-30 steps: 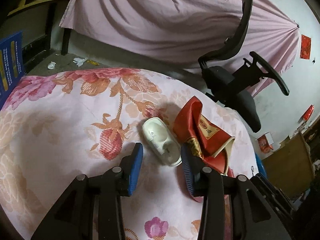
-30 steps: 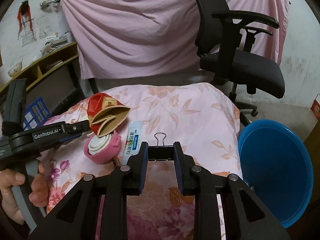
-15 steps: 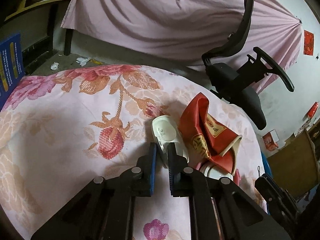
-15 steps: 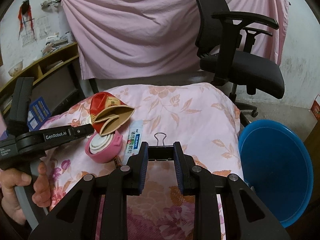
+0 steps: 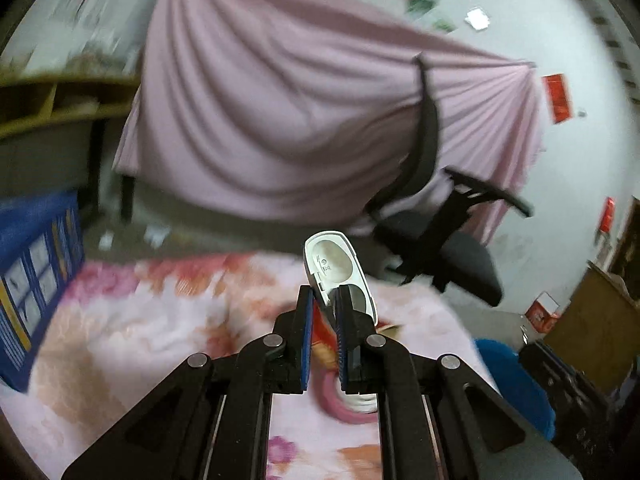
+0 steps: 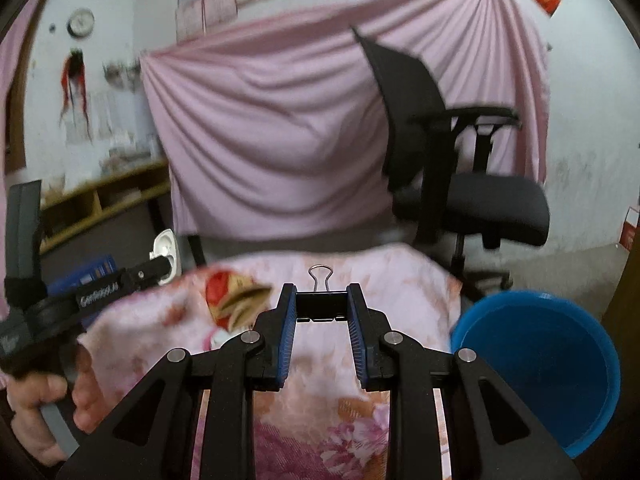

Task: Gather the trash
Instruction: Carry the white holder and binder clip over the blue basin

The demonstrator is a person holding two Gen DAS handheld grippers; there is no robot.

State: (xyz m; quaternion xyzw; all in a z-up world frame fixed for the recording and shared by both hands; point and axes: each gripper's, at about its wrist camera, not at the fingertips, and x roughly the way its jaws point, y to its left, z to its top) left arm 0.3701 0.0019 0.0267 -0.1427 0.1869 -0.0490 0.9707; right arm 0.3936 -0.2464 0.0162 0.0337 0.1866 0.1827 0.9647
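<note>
Looking along the left gripper (image 5: pixel 322 304), its fingers are pinched narrowly on the white plastic case (image 5: pixel 334 266), now lifted clear of the floral surface (image 5: pixel 120 340) where it lay a second ago beside the red packet (image 5: pixel 320 332), between fingers that then stood wide. One piece of trash is thus in hand. From the right wrist view, the right gripper (image 6: pixel 322 312) holds the black binder clip (image 6: pixel 321 306) exactly as before, and the blue basin (image 6: pixel 536 376), likely the bin, sits just right of the surface, off the held case's far side.
</note>
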